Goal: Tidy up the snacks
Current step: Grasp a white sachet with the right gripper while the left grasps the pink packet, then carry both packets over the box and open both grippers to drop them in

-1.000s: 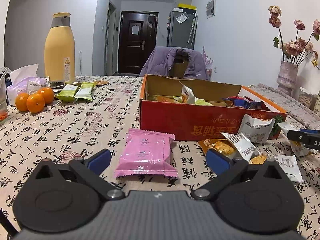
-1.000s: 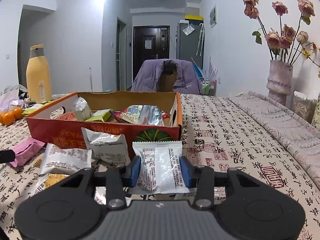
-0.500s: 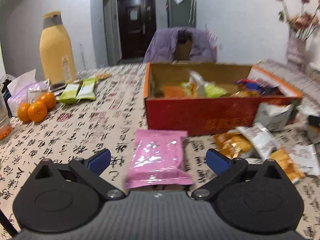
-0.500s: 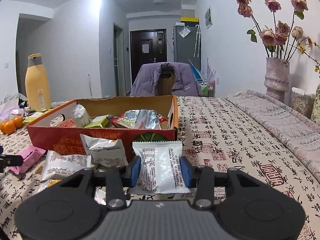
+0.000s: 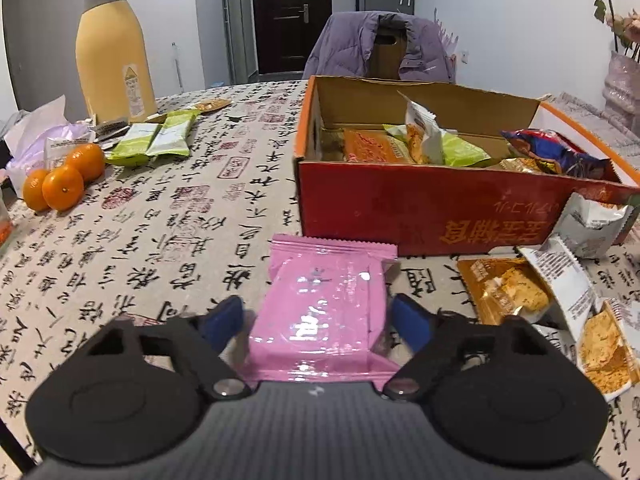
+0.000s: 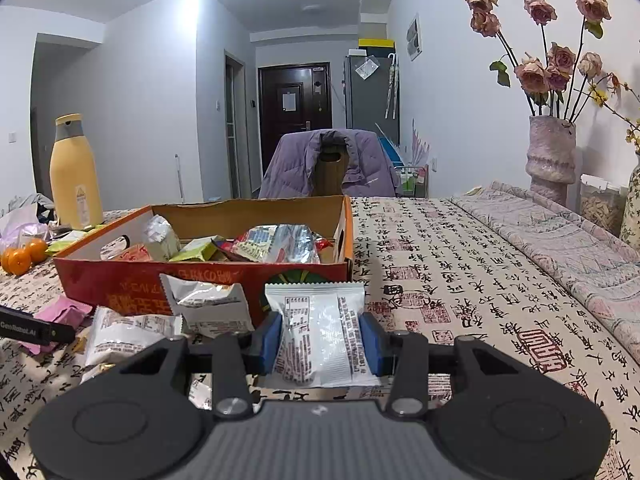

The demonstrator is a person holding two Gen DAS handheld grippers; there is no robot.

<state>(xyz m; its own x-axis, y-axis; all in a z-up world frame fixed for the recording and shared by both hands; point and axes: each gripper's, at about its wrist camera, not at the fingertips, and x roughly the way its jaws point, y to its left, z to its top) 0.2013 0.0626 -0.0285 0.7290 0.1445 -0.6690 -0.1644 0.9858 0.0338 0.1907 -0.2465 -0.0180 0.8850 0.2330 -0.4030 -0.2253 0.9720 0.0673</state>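
Observation:
A pink snack packet lies on the tablecloth in front of the red cardboard box. My left gripper is open, with its blue pads on either side of the packet and small gaps to it. My right gripper is shut on a white snack packet and holds it just in front of the box. The box holds several snacks. The pink packet and the left gripper's tip also show in the right wrist view.
Loose white and orange snack packets lie right of the pink one. Green packets, oranges and a yellow bottle stand at the far left. A vase of flowers stands at the right. A chair is behind the table.
My left gripper has moved forward and down over the pink packet and its jaws have narrowed around it. My right gripper has risen slightly with the white packet.

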